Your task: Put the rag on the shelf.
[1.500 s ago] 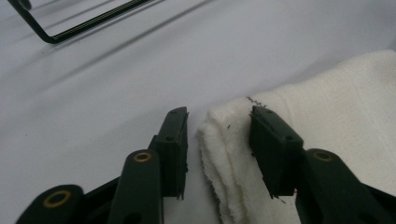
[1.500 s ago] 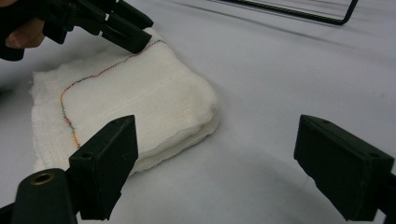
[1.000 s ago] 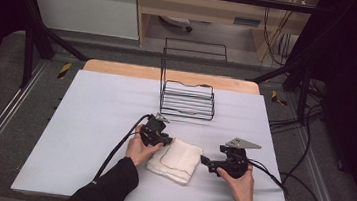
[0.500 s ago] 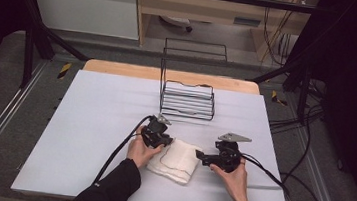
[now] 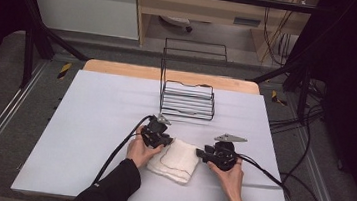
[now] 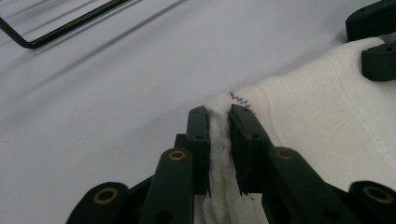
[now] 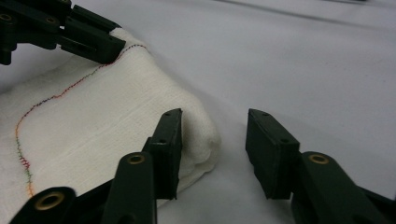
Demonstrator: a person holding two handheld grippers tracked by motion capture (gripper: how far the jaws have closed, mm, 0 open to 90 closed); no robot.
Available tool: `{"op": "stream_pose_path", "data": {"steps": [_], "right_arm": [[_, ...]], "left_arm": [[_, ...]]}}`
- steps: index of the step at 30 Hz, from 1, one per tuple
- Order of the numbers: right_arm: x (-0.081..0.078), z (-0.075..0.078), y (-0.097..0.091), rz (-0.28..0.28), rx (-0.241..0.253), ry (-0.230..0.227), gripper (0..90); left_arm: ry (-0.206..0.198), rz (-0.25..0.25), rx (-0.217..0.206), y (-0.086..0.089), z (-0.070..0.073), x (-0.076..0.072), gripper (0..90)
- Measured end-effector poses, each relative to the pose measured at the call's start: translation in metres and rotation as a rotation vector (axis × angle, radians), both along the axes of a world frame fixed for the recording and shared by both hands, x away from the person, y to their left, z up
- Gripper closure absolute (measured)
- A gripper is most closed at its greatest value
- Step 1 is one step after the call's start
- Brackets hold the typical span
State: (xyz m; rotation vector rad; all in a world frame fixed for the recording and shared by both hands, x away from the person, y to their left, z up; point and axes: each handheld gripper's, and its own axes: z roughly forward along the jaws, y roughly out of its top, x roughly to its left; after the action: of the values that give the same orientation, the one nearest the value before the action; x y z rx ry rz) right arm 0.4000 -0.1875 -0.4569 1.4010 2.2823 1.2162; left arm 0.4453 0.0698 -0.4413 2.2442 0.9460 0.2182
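A folded white cloth (image 5: 176, 161) with coloured stitching lies on the table's near middle. My left gripper (image 5: 164, 142) is at its upper left corner. In the left gripper view its jaws (image 6: 218, 112) are shut on a pinched ridge of the cloth (image 6: 327, 121). My right gripper (image 5: 200, 154) is at the cloth's right edge. Its jaws (image 7: 212, 123) have just been closing and stand partly apart. The cloth's (image 7: 93, 116) corner bulges between them beside the left jaw, with a gap to the right jaw. The left gripper (image 7: 93, 42) grips the far corner.
A black wire rack (image 5: 186, 100) stands behind the cloth at mid table, and its base wire (image 6: 46, 37) is near the left gripper. The white table cover (image 5: 89, 121) stretches wide to the left. Cables (image 5: 264, 172) trail from both grippers toward the near edge.
The right gripper has moved left and a little down to the cloth's right edge, and its jaws have narrowed around the corner. The left gripper has stayed put, still pinching the cloth.
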Motion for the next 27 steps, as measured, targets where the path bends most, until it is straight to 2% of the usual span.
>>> {"op": "stream_pose_path", "data": {"steps": [6,11,15,19,23,27], "right_arm": [[-0.002,0.000,0.004,0.003,0.014,0.026,70.9],[-0.004,0.000,0.005,0.000,0.042,0.050,77.4],[-0.004,0.001,0.005,0.000,0.050,0.059,80.9],[-0.004,0.003,0.005,0.006,0.048,0.057,81.8],[-0.006,0.007,0.007,0.020,0.042,0.028,82.0],[-0.008,0.012,0.008,0.025,0.071,0.003,82.1]], "left_arm": [[-0.003,-0.002,-0.001,0.001,0.000,0.000,77.3],[-0.005,-0.011,-0.006,0.002,0.000,0.000,77.4],[0.017,0.001,-0.036,0.004,-0.001,0.002,78.7],[0.041,0.000,-0.081,0.011,-0.001,0.004,80.1],[0.017,0.009,-0.093,0.017,0.000,0.000,80.7],[-0.001,0.013,-0.121,0.023,0.004,-0.004,80.9]]}}
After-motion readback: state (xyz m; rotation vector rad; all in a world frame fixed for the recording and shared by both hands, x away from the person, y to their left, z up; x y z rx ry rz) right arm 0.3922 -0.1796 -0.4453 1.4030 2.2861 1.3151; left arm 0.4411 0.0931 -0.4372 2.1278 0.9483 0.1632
